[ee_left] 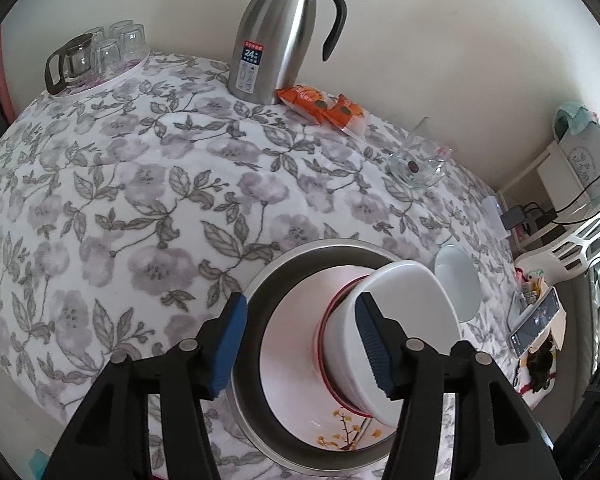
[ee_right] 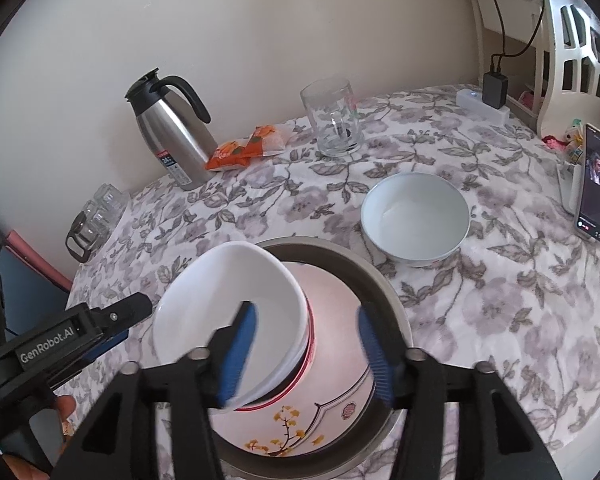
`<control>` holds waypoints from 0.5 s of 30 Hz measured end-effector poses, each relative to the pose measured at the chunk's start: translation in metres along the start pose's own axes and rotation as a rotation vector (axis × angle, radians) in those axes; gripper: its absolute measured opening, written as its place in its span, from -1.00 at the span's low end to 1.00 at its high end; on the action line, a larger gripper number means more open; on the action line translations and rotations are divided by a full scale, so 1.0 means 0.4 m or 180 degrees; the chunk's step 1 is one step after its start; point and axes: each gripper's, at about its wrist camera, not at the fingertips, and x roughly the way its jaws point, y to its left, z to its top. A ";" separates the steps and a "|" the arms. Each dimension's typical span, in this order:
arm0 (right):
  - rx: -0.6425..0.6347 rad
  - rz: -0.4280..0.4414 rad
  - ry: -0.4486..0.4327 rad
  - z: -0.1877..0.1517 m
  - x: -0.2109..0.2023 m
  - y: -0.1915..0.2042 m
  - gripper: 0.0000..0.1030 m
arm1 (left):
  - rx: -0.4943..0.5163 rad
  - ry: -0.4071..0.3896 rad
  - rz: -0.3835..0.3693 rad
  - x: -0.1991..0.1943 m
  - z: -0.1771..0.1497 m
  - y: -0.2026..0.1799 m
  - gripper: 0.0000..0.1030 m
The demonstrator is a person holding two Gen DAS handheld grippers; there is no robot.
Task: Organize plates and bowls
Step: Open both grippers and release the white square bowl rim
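A white bowl with a red band (ee_left: 396, 320) (ee_right: 236, 312) leans tilted on a white plate with yellow flowers (ee_left: 292, 364) (ee_right: 336, 412), which lies in a metal plate (ee_left: 324, 252) (ee_right: 364, 280). My left gripper (ee_left: 304, 344) is open, its right finger in front of the bowl. My right gripper (ee_right: 304, 352) is open, its left finger inside the bowl's mouth; the bowl is between neither pair of fingers. A second white bowl (ee_left: 458, 280) (ee_right: 416, 216) stands upright on the tablecloth to the right. The left gripper's body (ee_right: 60, 344) shows in the right wrist view.
On the floral tablecloth stand a steel thermos jug (ee_left: 280, 36) (ee_right: 172, 132), orange snack packets (ee_left: 324, 108) (ee_right: 244, 148), a glass mug (ee_left: 416, 164) (ee_right: 336, 120) and a tray of glasses (ee_left: 96, 56) (ee_right: 96, 216). A phone (ee_right: 596, 184) leans at the right edge.
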 end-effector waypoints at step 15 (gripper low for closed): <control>0.0070 -0.0145 0.0005 0.003 0.014 -0.023 0.90 | 0.0027 -0.0044 0.0364 0.016 -0.003 0.014 0.79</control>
